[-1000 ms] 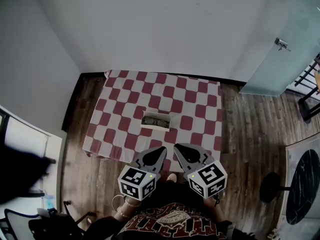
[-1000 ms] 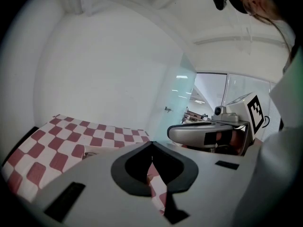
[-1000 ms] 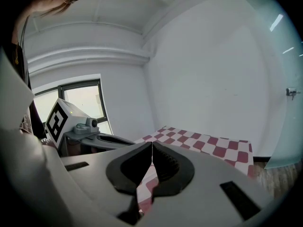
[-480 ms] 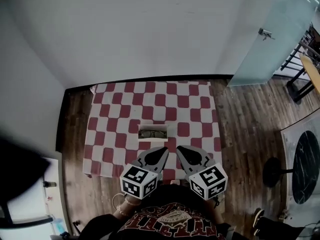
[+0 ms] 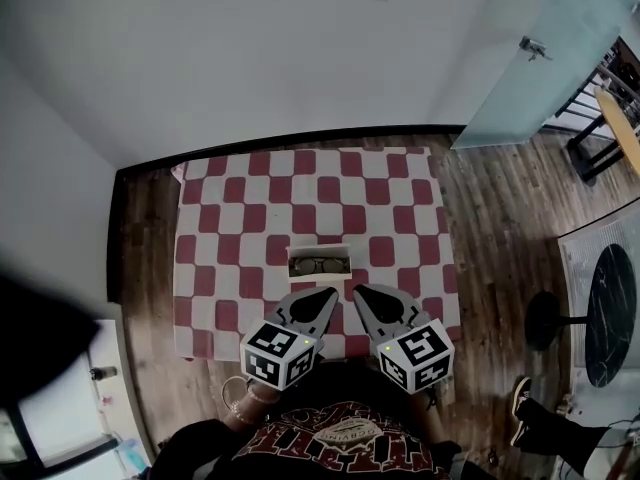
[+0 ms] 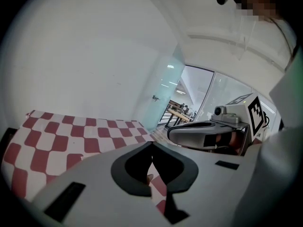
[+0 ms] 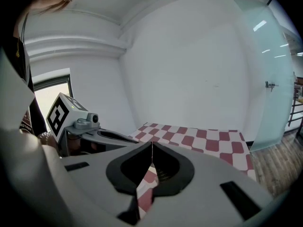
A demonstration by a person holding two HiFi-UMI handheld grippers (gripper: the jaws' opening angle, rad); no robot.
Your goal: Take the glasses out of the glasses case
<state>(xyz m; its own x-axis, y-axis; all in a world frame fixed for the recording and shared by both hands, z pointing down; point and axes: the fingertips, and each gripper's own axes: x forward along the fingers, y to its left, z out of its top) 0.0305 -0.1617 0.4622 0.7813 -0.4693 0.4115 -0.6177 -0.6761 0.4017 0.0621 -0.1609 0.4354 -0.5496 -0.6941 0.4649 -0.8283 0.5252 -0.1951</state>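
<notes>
We're holding both sets of jaws pinched together on nothing: left gripper point(image 5: 318, 303) and right gripper point(image 5: 365, 296) side by side, just short of the open glasses case point(image 5: 320, 250) in the middle of the checkered table point(image 5: 250, 218) – glasses point(image 5: 318, 265) inside it

Bare, office-like room, not a home.
Plain white walls point(image 5: 300, 48), a wood-plank floor point(image 5: 500, 218), a frosted glass door point(image 5: 560, 78) with a metal handle point(image 5: 533, 48), and one table point(image 5: 190, 298) under a red-and-white checked cloth point(image 5: 320, 183).
</notes>
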